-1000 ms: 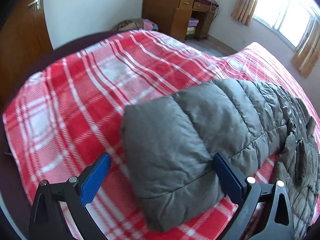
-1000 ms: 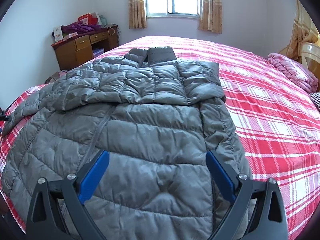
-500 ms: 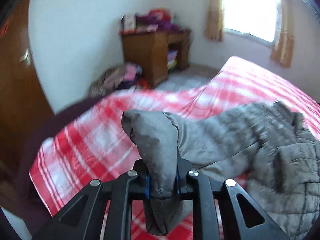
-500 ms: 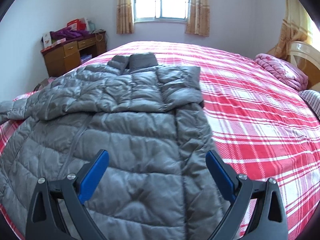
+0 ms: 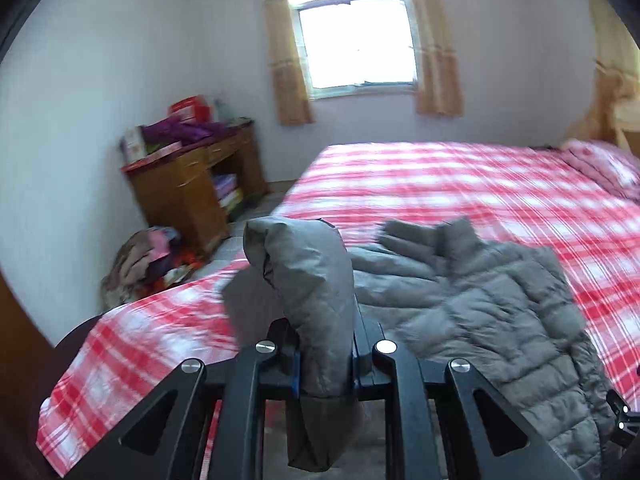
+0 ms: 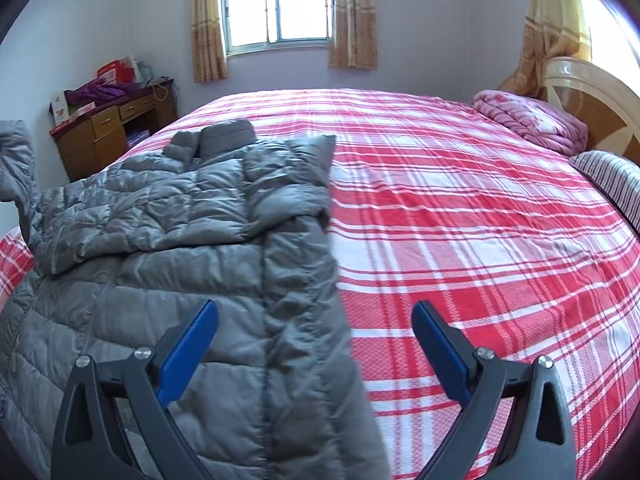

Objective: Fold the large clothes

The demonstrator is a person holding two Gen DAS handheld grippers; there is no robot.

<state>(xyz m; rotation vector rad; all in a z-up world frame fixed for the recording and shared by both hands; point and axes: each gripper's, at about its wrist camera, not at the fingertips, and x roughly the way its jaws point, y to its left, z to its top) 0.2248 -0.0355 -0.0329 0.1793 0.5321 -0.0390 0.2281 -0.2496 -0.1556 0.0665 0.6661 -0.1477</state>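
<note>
A grey quilted puffer jacket (image 6: 192, 248) lies spread on the bed, collar toward the window, one sleeve folded across its chest. My left gripper (image 5: 325, 364) is shut on the cuff of the jacket's sleeve (image 5: 308, 280), lifted above the bed; the raised sleeve also shows in the right wrist view (image 6: 18, 160) at the far left. My right gripper (image 6: 315, 340) is open and empty, hovering over the jacket's right edge near the hem. The jacket body shows in the left wrist view (image 5: 500, 320).
The bed has a red and white plaid cover (image 6: 460, 220). A folded pink quilt (image 6: 532, 120) and a striped pillow (image 6: 612, 184) lie by the headboard. A wooden desk (image 5: 188, 196) with clutter and a clothes pile (image 5: 144, 268) stand left of the bed.
My left gripper closed on the sleeve cuff and lifted it, swinging toward the jacket body. My right gripper drifted right toward the jacket's edge, still open.
</note>
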